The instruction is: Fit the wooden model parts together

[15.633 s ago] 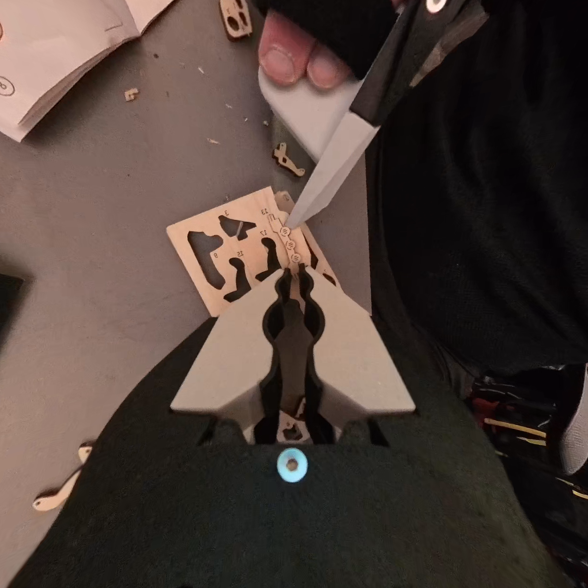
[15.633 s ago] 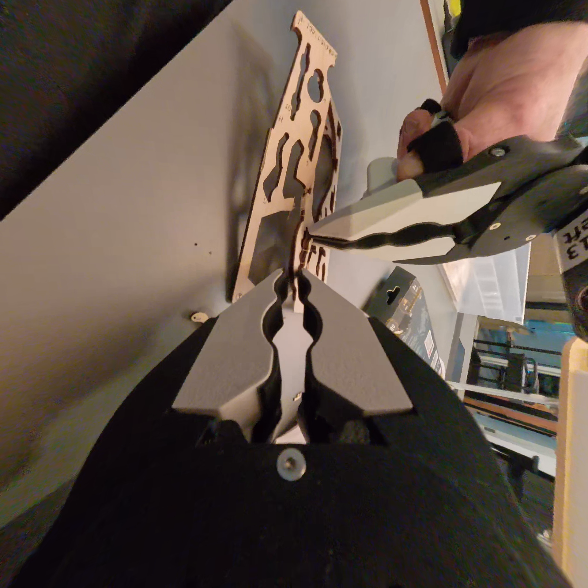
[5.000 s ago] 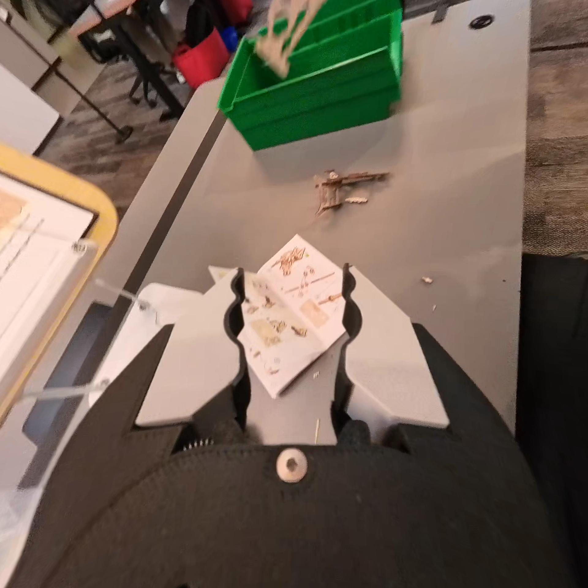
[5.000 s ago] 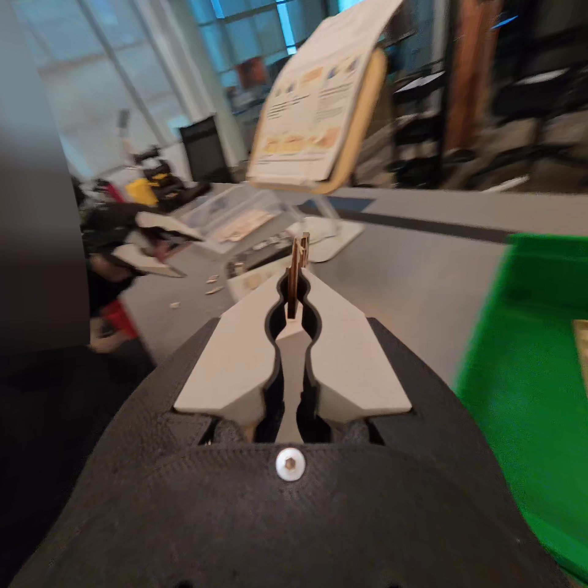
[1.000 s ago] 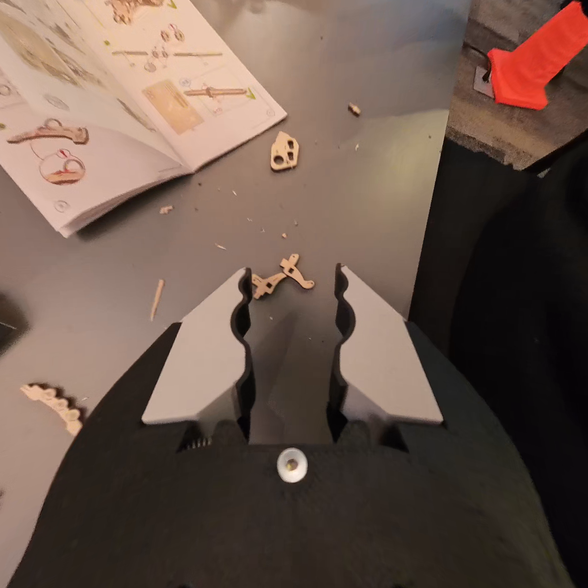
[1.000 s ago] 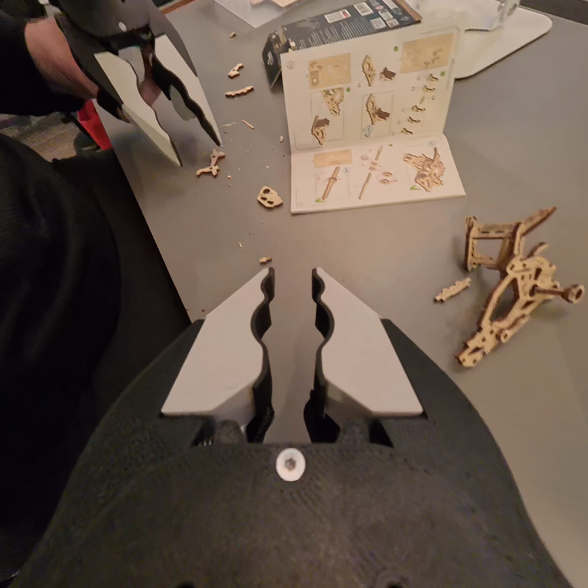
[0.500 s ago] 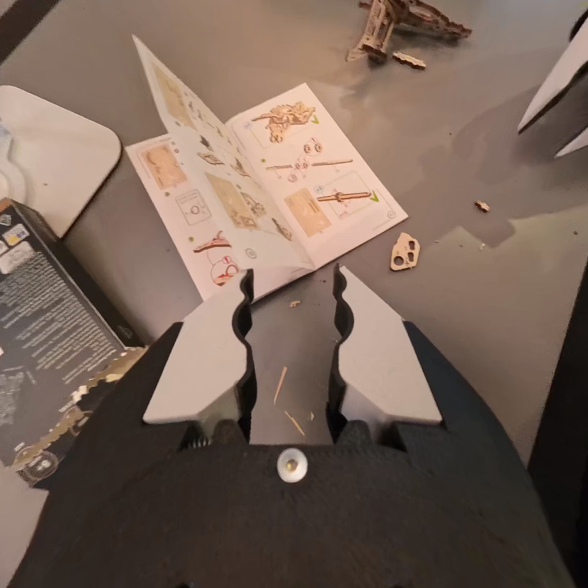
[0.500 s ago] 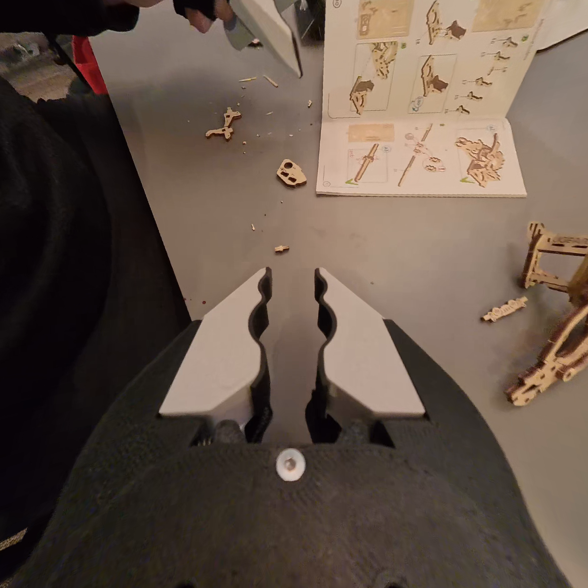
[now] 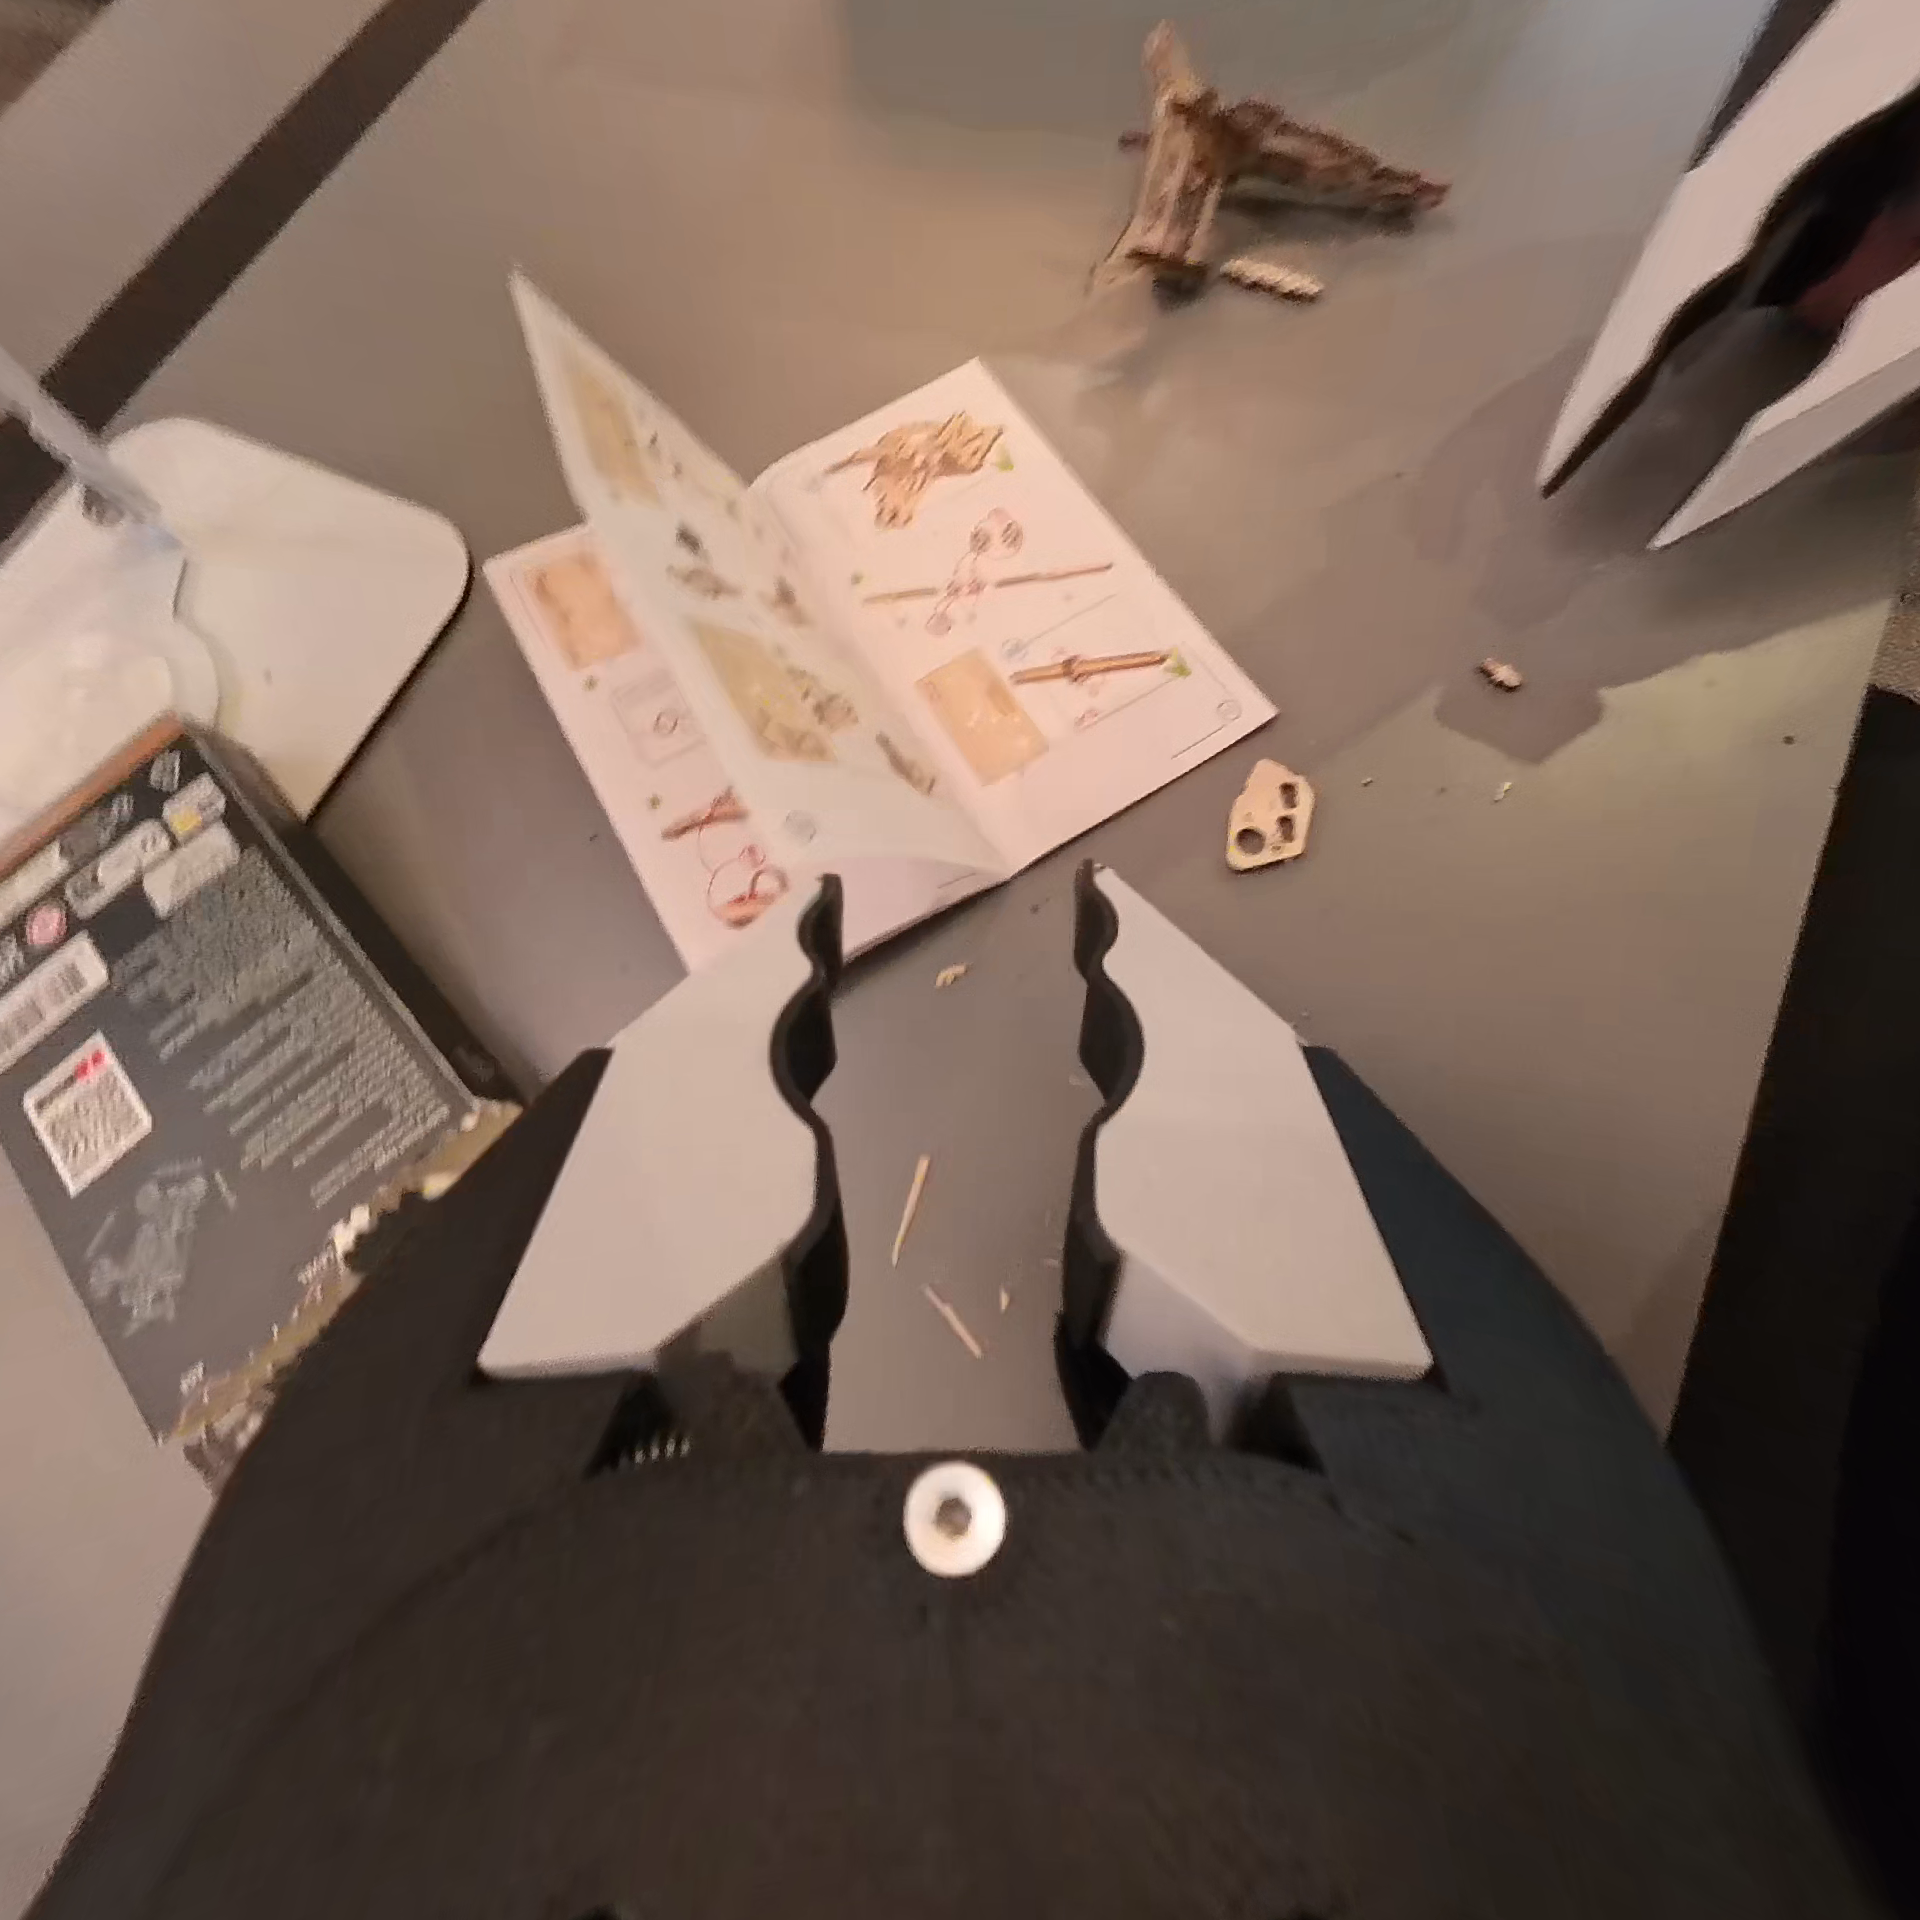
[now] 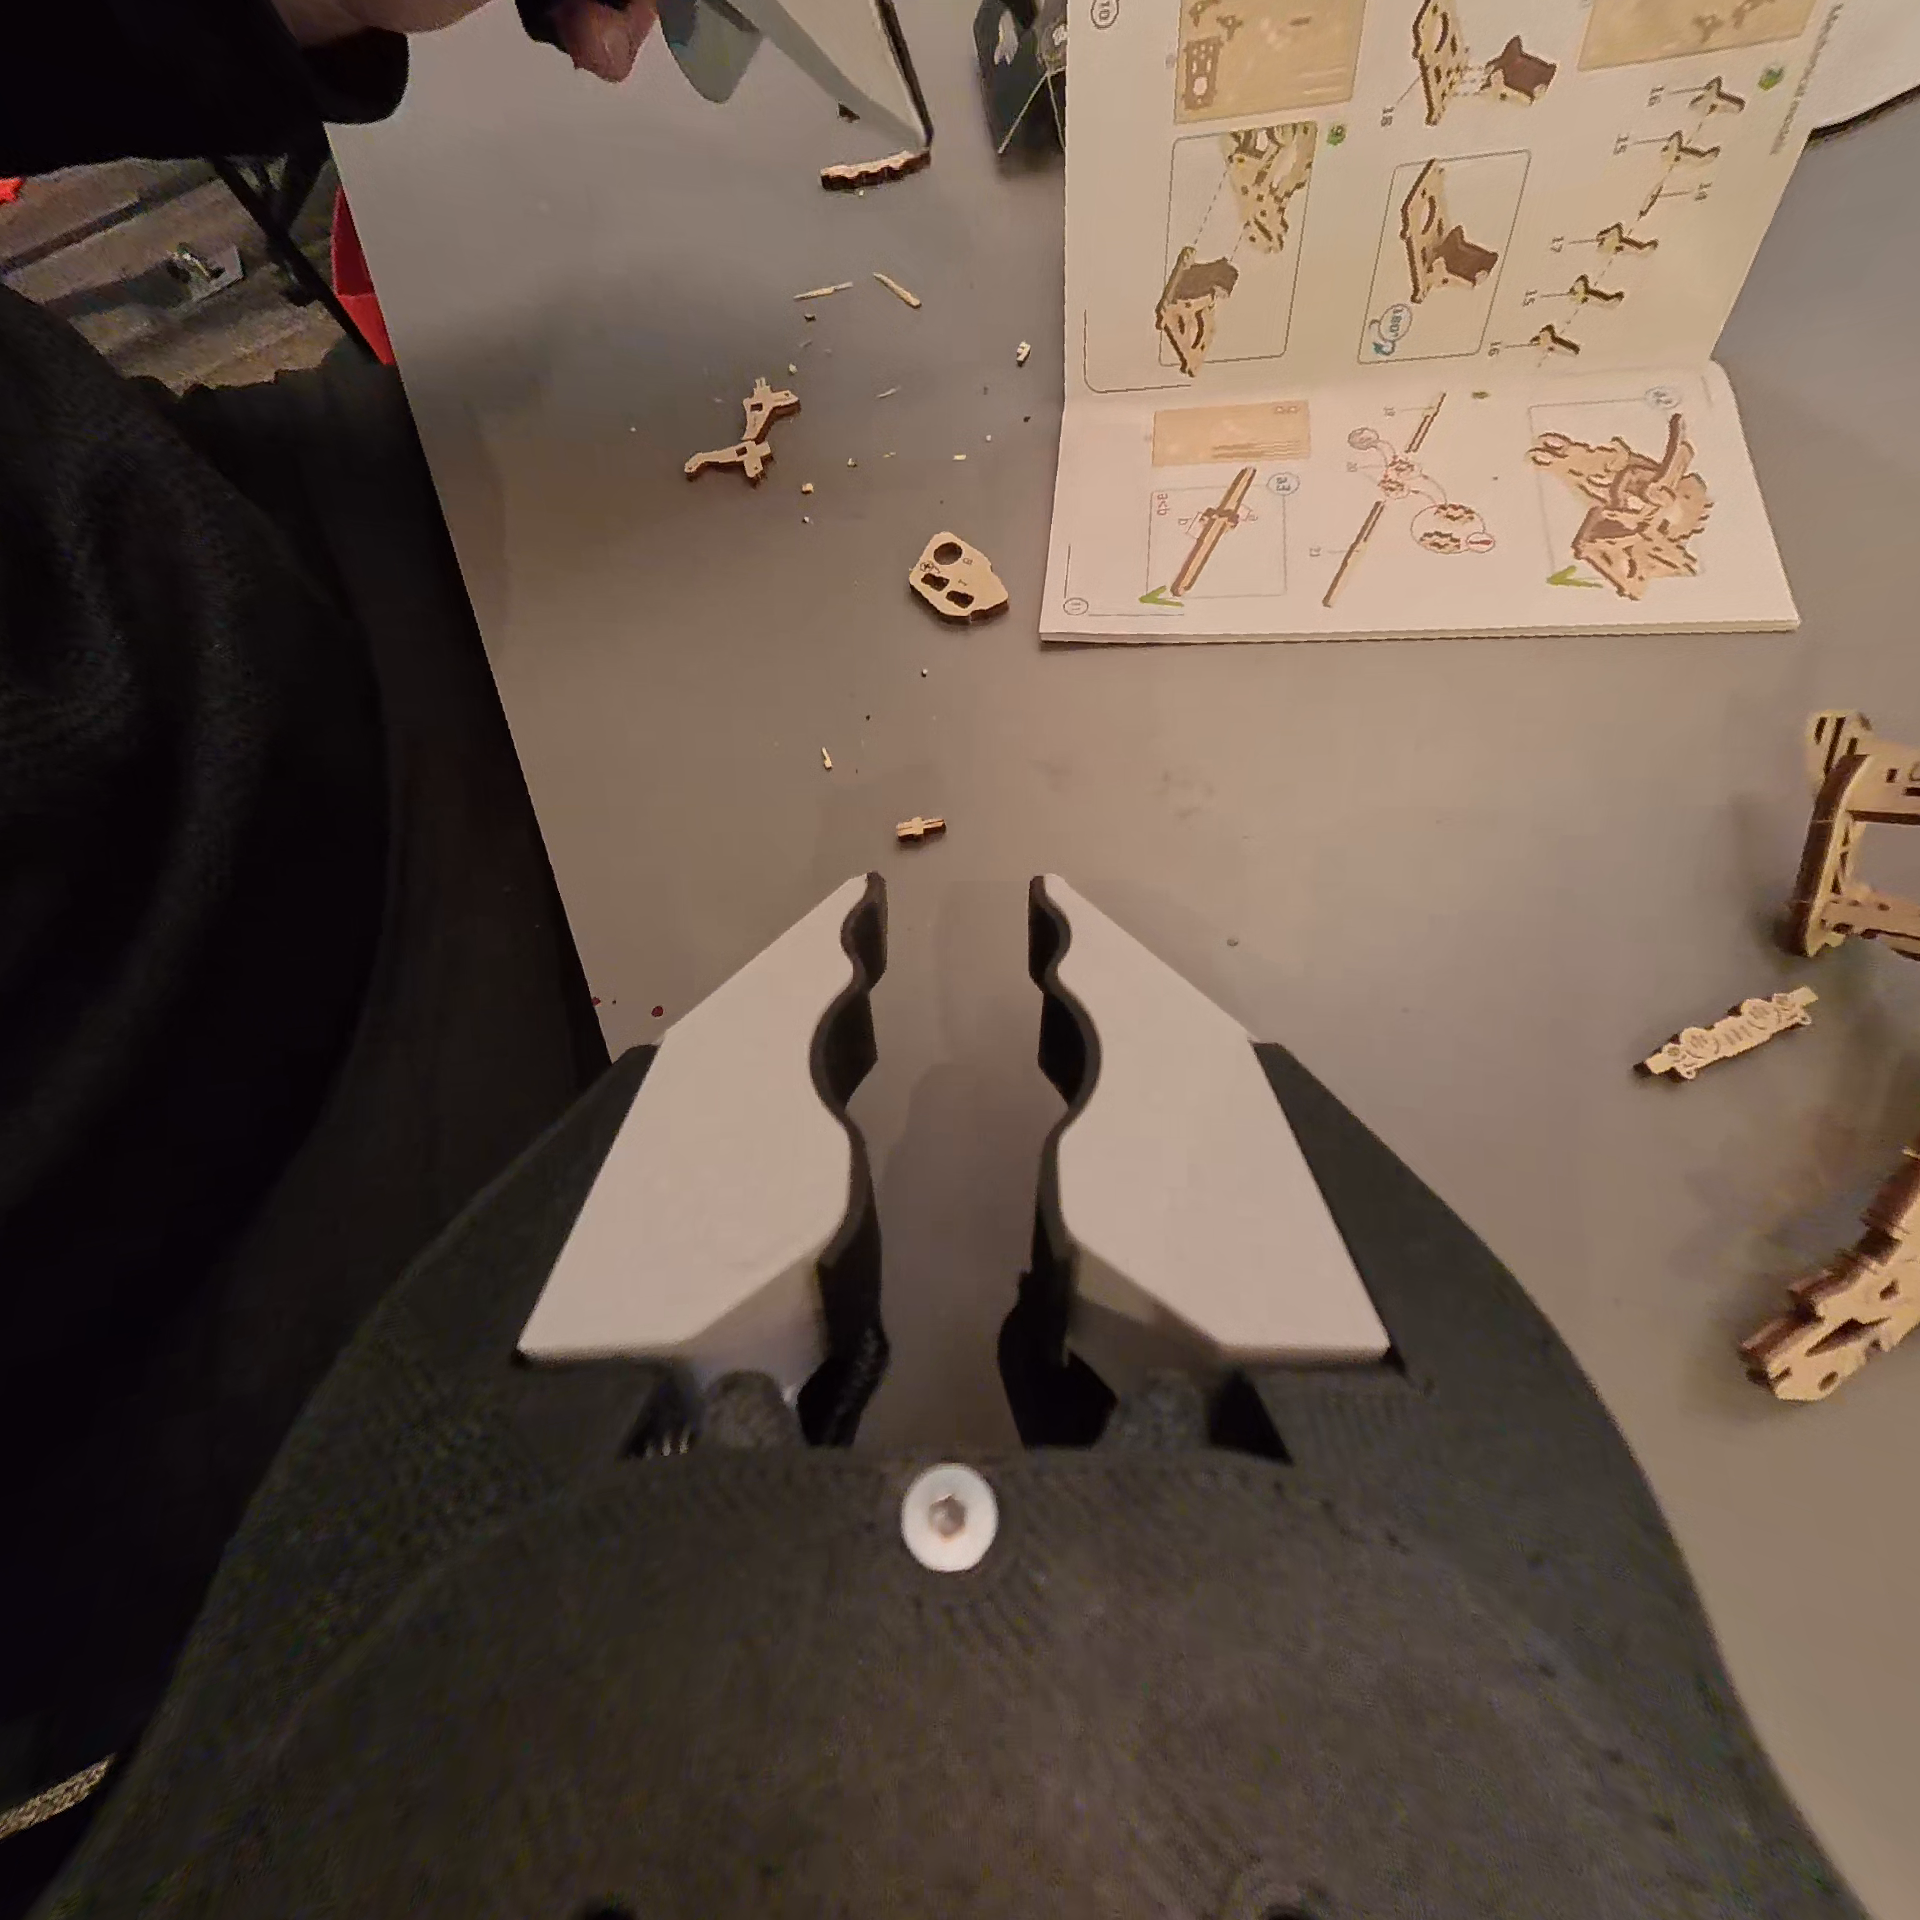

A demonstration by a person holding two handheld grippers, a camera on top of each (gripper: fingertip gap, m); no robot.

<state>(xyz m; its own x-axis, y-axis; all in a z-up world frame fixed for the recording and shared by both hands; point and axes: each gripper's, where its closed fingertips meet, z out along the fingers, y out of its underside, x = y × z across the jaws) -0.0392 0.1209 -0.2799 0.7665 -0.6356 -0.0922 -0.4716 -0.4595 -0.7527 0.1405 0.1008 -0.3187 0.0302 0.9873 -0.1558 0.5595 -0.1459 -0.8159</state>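
Left wrist view: the left gripper (image 9: 954, 914) is spread wide and empty above the grey table (image 9: 1455, 1039); a small holed wooden part (image 9: 1270, 829) lies ahead-right of its fingertips, beside the instruction booklet (image 9: 883, 665).

Right wrist view: the right gripper (image 10: 954, 883) is narrowly parted and empty; a tiny wooden peg (image 10: 921, 828) lies just beyond its tips, and the half-built wooden model (image 10: 1849, 1049) stands well right.

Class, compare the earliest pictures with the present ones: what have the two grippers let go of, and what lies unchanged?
Both the left gripper and the right gripper released the wooden parts sheet and now hang open and empty over the table. The small holed piece stays beside the instruction booklet.
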